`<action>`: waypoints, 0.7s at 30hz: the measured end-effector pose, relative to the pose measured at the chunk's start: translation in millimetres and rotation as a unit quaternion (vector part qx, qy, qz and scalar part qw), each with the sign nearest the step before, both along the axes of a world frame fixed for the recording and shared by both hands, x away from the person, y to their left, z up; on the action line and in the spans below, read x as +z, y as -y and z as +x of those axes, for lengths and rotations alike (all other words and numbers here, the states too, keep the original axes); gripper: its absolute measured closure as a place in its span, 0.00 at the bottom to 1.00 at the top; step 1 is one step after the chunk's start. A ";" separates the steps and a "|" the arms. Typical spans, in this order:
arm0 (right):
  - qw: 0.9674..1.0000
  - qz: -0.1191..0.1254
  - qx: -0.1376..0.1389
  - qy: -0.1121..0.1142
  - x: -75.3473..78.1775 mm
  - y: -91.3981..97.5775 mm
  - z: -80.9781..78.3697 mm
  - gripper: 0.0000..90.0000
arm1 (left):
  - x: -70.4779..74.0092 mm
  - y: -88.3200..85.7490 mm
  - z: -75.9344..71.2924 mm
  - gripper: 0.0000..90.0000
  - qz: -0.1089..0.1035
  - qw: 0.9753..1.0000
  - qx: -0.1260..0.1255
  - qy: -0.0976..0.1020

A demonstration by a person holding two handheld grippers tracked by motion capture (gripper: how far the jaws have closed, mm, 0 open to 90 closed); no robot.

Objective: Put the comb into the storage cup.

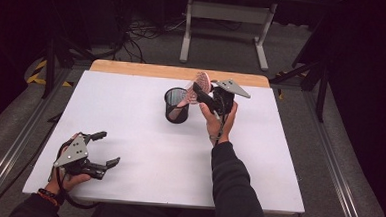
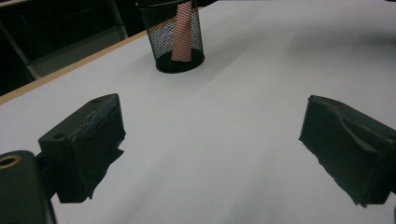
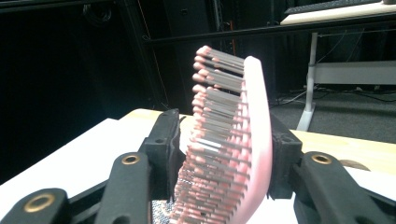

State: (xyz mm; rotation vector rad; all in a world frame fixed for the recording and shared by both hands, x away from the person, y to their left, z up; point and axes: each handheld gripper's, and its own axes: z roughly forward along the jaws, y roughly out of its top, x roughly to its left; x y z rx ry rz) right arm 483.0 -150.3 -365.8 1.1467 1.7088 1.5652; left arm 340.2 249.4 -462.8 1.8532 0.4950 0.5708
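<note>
A pink hairbrush (image 1: 198, 87) stands tilted with its handle down inside a black mesh cup (image 1: 176, 105), which sits upright on the white desk (image 1: 143, 151) toward the far middle. The brush head leans out over the cup's rim toward the right gripper (image 1: 205, 95), held in the person's right hand (image 1: 219, 121) just beside the cup.

In the right gripper view the brush head (image 3: 233, 140) rises between the two black jaws, bristles toward the left jaw and its smooth pink back against the right one. The left jaw sits right at the bristle tips; whether it presses on them cannot be told, so the grip itself stays uncertain.

The left gripper (image 1: 104, 148) rests near the desk's near left corner, well apart from the cup, held in the person's left hand (image 1: 67, 174). Its jaws are spread wide with only bare desk between them. In the left gripper view the cup (image 2: 176, 37) stands farther off, the pink handle (image 2: 183, 32) visible through the mesh.
</note>
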 end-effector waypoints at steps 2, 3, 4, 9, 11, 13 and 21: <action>1.000 -0.009 -0.005 -0.001 -1.0 1.1 -0.2 0.57 | -0.1 0.2 0.2 0.08 -0.001 1.000 0.000 0.000; 1.000 -0.013 -0.007 -0.001 -1.5 1.5 -0.5 0.57 | -0.2 0.4 0.2 0.08 0.000 1.000 0.000 -0.001; 1.000 -0.015 -0.006 0.000 -1.8 2.0 -0.7 0.56 | -0.3 0.5 0.2 0.08 -0.001 1.000 -0.001 -0.001; 1.000 -0.018 0.010 0.001 -1.4 3.4 -1.9 0.45 | -0.4 0.9 0.3 0.08 0.002 1.000 -0.001 -0.003; 1.000 -0.027 0.009 0.000 -1.1 3.1 -2.3 0.39 | -0.6 1.1 0.4 0.08 0.002 1.000 0.000 -0.002; 0.999 -0.031 0.006 -0.002 -0.6 3.3 -3.0 0.35 | -0.5 1.2 0.3 0.08 0.002 1.000 0.000 -0.002; 0.997 -0.068 -0.005 0.025 8.8 -0.1 -11.6 0.28 | -0.4 1.7 0.2 0.08 0.006 1.000 0.000 -0.002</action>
